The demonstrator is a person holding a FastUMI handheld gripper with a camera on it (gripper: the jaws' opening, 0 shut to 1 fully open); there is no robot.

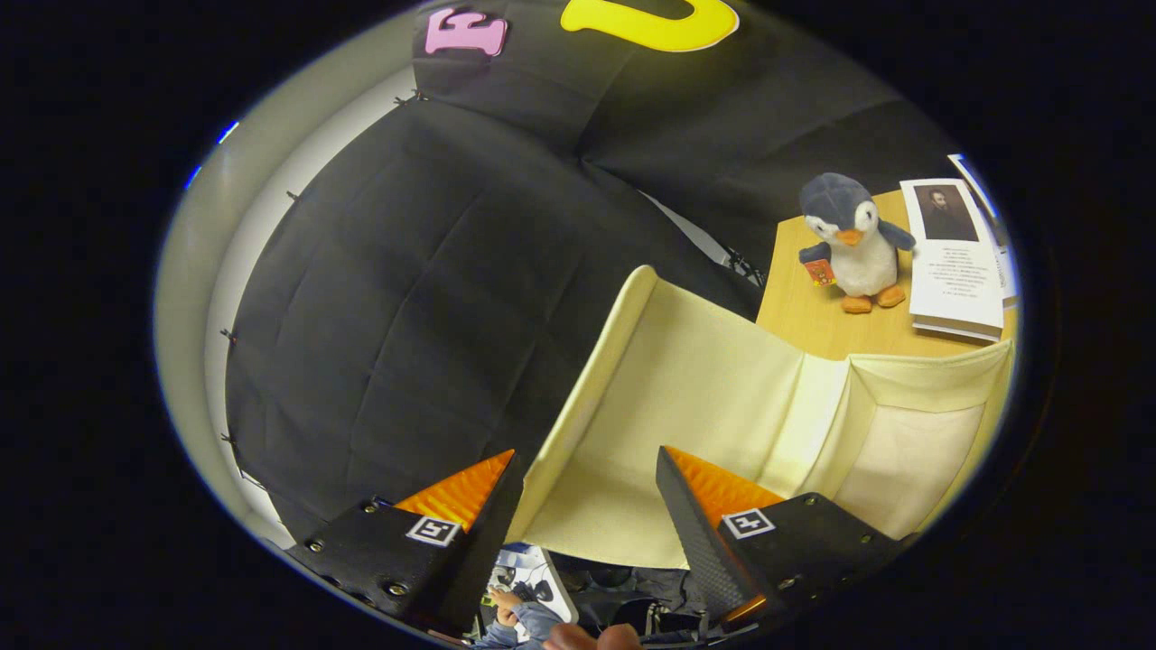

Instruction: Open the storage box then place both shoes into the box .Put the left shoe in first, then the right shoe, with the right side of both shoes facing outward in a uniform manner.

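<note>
The storage box [722, 397], cream fabric with soft folded panels, has its lid flap raised just ahead of our gripper [587, 474], whose ridged, wedge-shaped fingers stand wide apart; the flap's edge lies between them, and we cannot tell whether either finger touches it. Beyond the box at about two o'clock, on a smooth wooden table [804, 316], we see a plush penguin [853, 239] beside a flat book [957, 257].

Raised box flap [632, 406] between tool [587, 469] fingers
</note>
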